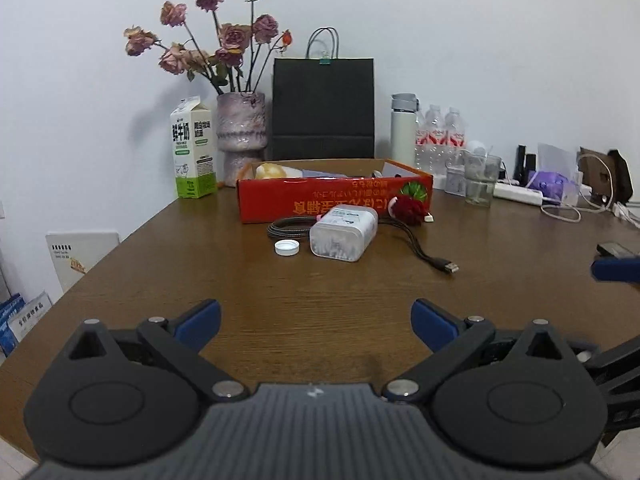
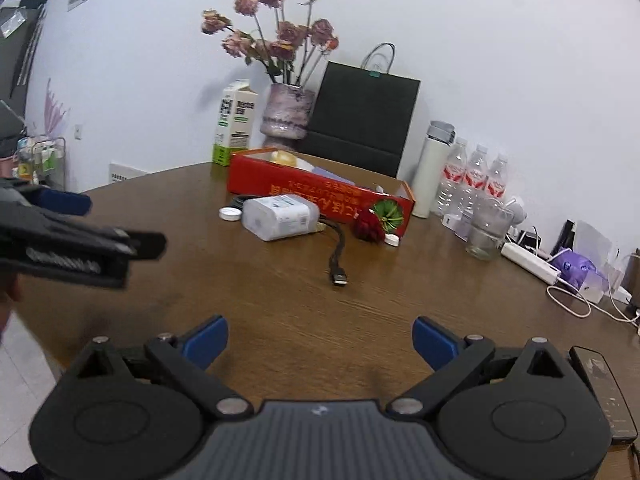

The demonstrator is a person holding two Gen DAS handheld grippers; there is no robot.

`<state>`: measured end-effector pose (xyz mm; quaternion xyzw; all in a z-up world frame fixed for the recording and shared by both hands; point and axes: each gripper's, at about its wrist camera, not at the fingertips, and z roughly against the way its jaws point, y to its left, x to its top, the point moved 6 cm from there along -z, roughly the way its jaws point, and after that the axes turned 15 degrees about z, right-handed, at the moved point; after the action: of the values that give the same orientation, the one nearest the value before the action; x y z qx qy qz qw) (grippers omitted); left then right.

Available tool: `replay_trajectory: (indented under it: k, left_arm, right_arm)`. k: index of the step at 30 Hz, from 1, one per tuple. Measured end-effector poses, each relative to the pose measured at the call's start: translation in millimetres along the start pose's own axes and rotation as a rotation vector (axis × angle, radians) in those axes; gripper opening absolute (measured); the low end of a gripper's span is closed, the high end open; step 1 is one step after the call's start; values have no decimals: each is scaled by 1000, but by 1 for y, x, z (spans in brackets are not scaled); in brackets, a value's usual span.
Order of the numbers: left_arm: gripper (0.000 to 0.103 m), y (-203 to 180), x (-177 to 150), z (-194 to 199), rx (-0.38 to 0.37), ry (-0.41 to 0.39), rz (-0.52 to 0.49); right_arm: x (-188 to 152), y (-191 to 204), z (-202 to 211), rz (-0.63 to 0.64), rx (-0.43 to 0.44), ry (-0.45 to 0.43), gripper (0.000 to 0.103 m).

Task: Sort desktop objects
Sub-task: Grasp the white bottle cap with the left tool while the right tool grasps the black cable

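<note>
The clear plastic cotton-swab box (image 1: 344, 233) lies on its side on the wooden table (image 1: 320, 300), just in front of the red cardboard box (image 1: 336, 196), which serves as the reference here. Its long axis runs roughly front to back from the left gripper, slanting toward the red box. It sits straight ahead of the left gripper (image 1: 316, 322), well apart from the fingers, with bare table between. From the right gripper (image 2: 320, 338) it lies ahead and to the left, also well apart. Judged nearer and better aligned: the left.

Both grippers are empty, fingers spread wide.

Just left of the swab box lies a white bottle cap (image 1: 287, 247). A dark braided cable (image 1: 290, 227) is coiled between swab box and red box, its USB plug (image 1: 450, 267) trailing right and forward. A red plush flower (image 1: 410, 208) rests against the red box's front right corner.

The red box is open-topped; a pale round item (image 1: 270, 171) and a purple-grey item show inside, the rest hidden by the wall.
</note>
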<state>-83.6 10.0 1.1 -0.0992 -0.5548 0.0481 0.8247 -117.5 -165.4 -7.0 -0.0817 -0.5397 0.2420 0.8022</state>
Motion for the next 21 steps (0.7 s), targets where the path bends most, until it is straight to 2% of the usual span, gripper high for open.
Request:
replay_trajectory:
  k: [1,3,6,9,13,17,20,21]
  left_arm:
    - [103,0,0,1,-10,-17,7]
    - [103,0,0,-5,-8,-8,46]
    - [103,-5,1,-13,-30,19,45]
    - [103,-3,0,-20,18,44,11]
    - [103,7,9,-36,28,101,2]
    - [103,13,26,-69,-8,157,27]
    - [102,15,42,-104,-47,187,50]
    - [99,16,46,-114,-48,193,50]
  right_arm:
    - [-1,0,5,-36,-1,-9,99]
    - [3,4,12,-31,58,-51,101]
    - [5,5,8,-2,45,-66,103]
    - [2,1,-14,-23,70,-40,103]
    - [5,-17,-48,-96,64,-1,101]
    - [18,-38,-84,-108,59,10,97]
    - [31,-45,-113,-56,63,27,93]
    - [34,-46,-123,-37,71,29,91]
